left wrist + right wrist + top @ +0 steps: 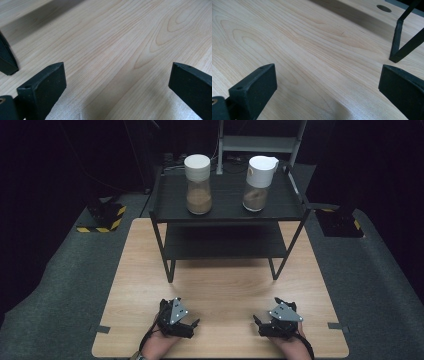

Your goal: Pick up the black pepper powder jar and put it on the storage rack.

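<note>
On the top shelf of a black two-tier rack (227, 212) stand two clear jars with white lids, each partly filled with brown powder. One jar (198, 195) is at the left and the other jar (256, 192) is at the right. My left gripper (179, 312) rests low over the wooden table (225, 285) near its front edge. Its jaws are wide apart over bare wood (117, 80). My right gripper (273, 313) sits beside it to the right, also open with nothing between its jaws (327, 80). Both are well short of the rack.
A rack leg (7, 60) stands close at the left in the left gripper view. Another leg with a slanted brace (398, 42) rises at the right in the right gripper view, beyond it a dark round spot (384, 8). Grey floor mat (65, 265) surrounds the table.
</note>
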A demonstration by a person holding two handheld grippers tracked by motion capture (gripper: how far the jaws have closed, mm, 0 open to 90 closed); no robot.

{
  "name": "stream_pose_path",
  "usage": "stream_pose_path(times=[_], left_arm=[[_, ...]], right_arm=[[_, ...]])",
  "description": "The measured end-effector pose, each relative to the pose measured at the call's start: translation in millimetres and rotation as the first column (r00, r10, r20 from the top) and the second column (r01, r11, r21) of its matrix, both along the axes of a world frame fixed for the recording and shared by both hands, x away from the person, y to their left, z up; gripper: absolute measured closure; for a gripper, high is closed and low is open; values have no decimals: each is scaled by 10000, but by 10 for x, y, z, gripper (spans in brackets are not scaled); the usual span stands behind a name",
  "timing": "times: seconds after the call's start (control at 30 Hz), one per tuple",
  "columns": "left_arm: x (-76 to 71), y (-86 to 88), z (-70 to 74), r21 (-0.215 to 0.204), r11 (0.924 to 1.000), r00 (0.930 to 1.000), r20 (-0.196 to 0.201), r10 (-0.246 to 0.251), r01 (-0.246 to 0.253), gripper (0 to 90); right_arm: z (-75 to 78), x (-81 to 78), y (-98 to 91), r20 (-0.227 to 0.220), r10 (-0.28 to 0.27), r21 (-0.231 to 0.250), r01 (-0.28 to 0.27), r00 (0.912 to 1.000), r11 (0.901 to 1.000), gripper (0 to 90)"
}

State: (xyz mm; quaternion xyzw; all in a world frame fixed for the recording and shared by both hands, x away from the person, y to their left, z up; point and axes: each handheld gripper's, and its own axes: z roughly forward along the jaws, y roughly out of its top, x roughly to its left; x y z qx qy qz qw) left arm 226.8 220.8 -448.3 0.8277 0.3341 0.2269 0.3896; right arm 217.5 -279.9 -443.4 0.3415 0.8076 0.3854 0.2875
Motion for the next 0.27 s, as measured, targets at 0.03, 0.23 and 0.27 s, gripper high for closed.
stream_pose_path(times=[0.03,0.23,0.27], left_arm=[[1,0,1,-3,10000,10000,-9,11,-11,16],[-9,32,-10,-98,9998,9999,88,-142,143,16],[-11,48,-16,-161,9997,9997,120,-203,204,16]], right_arm=[[-3,-2,-5,13,-9,34,9,10000,10000,10],[-3,6,-26,-52,-113,199,114,9999,9997,10],[-4,3,-25,-40,-141,204,142,9999,9997,8]])
